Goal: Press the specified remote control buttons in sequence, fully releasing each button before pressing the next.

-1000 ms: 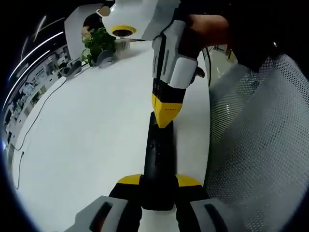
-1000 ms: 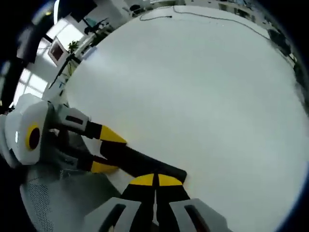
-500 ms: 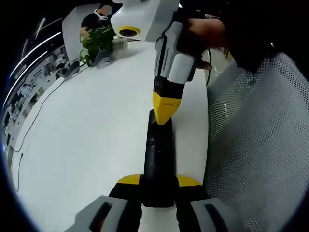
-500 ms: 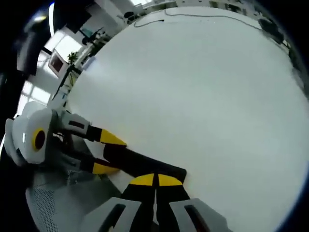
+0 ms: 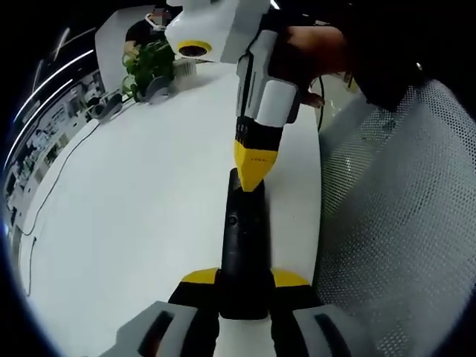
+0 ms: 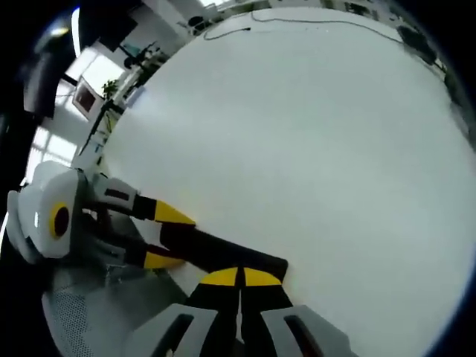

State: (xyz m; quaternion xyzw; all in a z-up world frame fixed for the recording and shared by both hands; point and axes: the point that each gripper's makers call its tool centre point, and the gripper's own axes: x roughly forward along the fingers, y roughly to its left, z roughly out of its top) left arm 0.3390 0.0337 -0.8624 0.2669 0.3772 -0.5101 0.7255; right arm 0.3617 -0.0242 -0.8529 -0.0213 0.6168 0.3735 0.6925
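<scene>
Two hand-held grippers are on the job here: your left hand-held gripper [image 5: 244,286] is clamped on the near end of the remote [image 5: 242,238], holding it over the white counter [image 5: 126,223] close to its edge, with the mesh chair [image 5: 401,223] just off to the side. Your right hand-held gripper [image 5: 251,172] has its yellow tips pinched together into one point, nothing between them, and that point sits at the far end of the remote, touching it or just about, I can't tell if a button is actually down. In the right gripper view you get the same setup from the other end: closed tips [image 6: 239,278] at the end of the remote [image 6: 216,251], the other gripper [image 6: 160,236] gripping it from the left. For this step I'd keep the left grip firm and level so the remote doesn't rock, push straight down through the face with the pinched tip rather than sideways, then lift fully clear before moving to the next button. Go easy, since a narrow tip could slide onto a neighbouring key. As for direction, the remote's long axis runs straight away from the left gripper, along its jaws, button face up, far end aimed toward the plant [image 5: 152,63] at the back of the counter.
</scene>
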